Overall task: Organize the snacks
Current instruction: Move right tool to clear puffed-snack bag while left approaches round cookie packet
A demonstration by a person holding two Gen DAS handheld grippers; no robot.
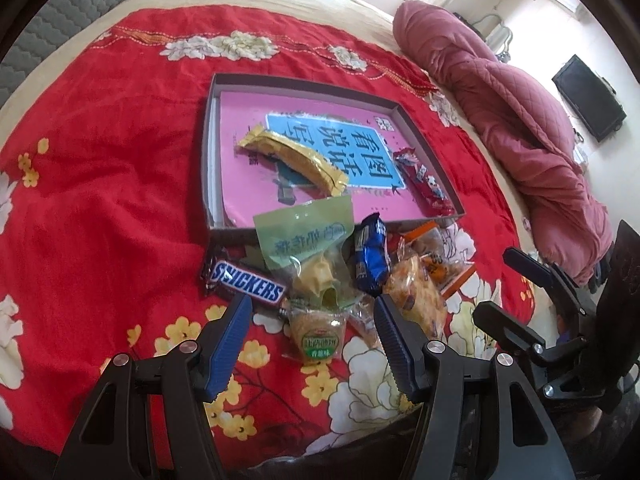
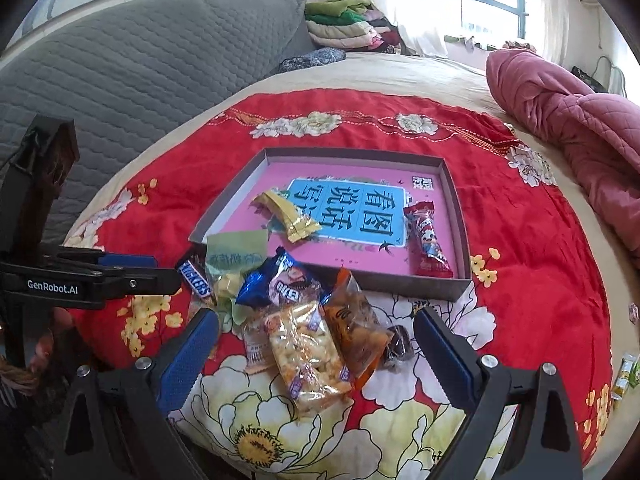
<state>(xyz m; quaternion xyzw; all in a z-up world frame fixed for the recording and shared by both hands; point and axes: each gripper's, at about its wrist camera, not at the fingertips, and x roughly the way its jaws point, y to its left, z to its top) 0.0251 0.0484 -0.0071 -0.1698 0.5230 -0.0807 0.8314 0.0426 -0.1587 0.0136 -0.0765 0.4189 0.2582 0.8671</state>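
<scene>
Snacks on a bed with a red flowered blanket (image 2: 540,280). A shallow box (image 2: 456,216) holds a pink book (image 2: 360,240), a yellow bar (image 2: 288,216) and a red packet (image 2: 430,240). Just in front of the box lies a heap: chocolate bar (image 1: 250,282), green pouch (image 1: 308,236), blue packet (image 2: 280,280), clear cracker pack (image 2: 308,356). The left gripper (image 1: 312,320) hangs over a small cake (image 1: 318,334), jaws half apart, gripping nothing. The right gripper (image 2: 316,332) hangs over the cracker pack, jaws wide, empty.

- "SNICKERS" stood on the brown bar (image 1: 249,285)
- "GenRobot.AI" stood on the left gripper (image 2: 132,268)
- Upside-down "看图说话" stood on the pink book (image 1: 352,148)
</scene>
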